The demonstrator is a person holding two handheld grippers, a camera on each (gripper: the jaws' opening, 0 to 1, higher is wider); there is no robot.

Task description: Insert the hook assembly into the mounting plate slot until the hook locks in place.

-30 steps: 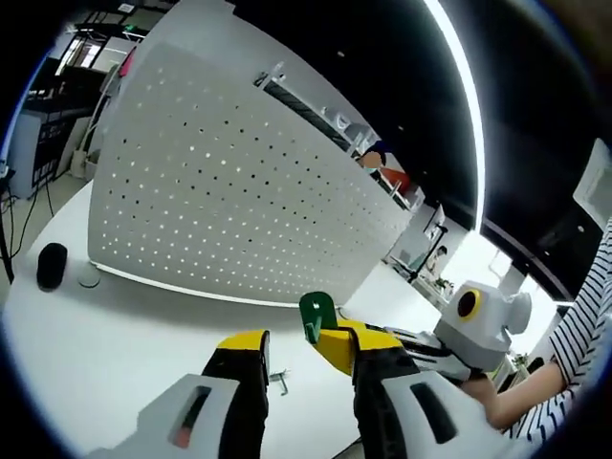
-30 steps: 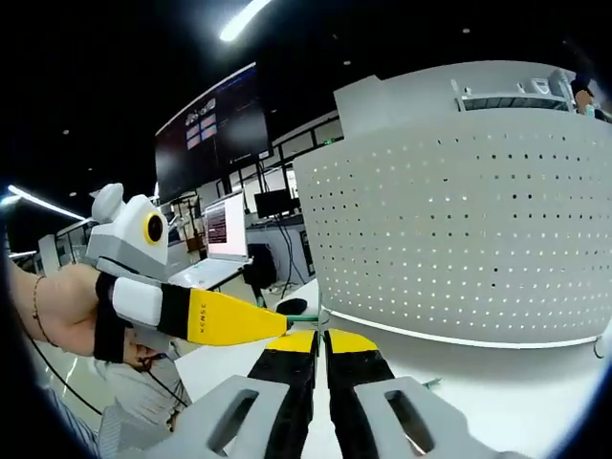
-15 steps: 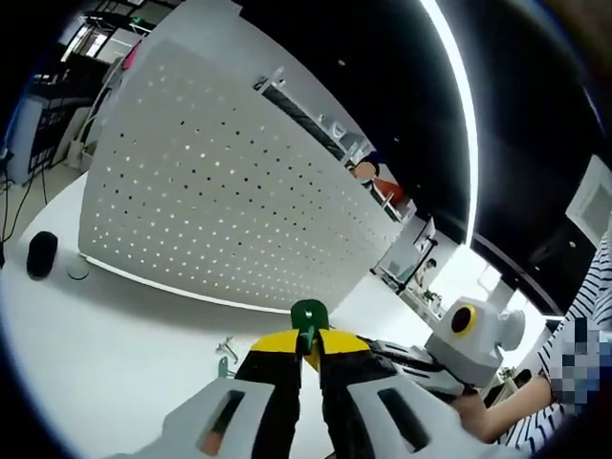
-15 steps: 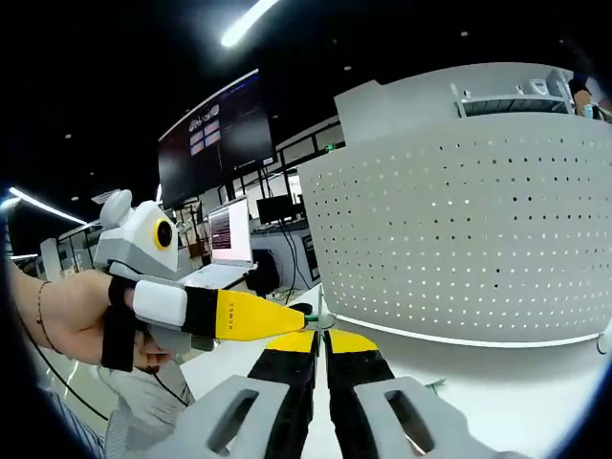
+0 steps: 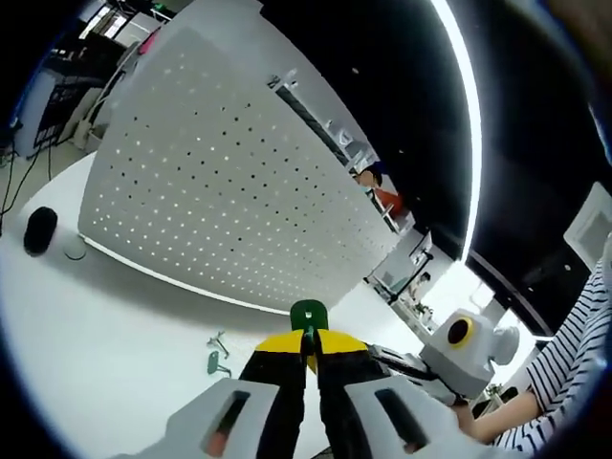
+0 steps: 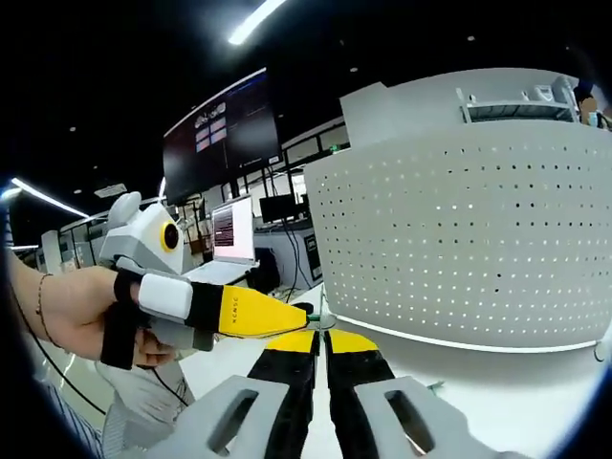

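The white perforated mounting plate [image 5: 220, 191] stands upright on the table, well ahead of both grippers, and appears as mounting plate [image 6: 469, 239] in the right gripper view. My left gripper [image 5: 308, 342] is shut on a green hook assembly [image 5: 308, 314], whose rounded top pokes out above the yellow tips. My right gripper [image 6: 320, 335] is shut, its tips meeting the left gripper [image 6: 239, 311] at the same hook; a sliver of green [image 6: 308, 309] shows there. The right gripper [image 5: 459, 346] reaches in from the right.
A second green hook [image 5: 212, 361] and a small metal hook [image 5: 218, 339] lie on the white table [image 5: 115, 306]. A black rounded object [image 5: 38, 230] sits at the far left. A hand [image 6: 67, 316] holds the left gripper. A striped sleeve [image 5: 564, 373] is at right.
The left gripper, open a second ago beside the hook held by the right gripper, has shut on the hook. Both views have shifted slightly since.
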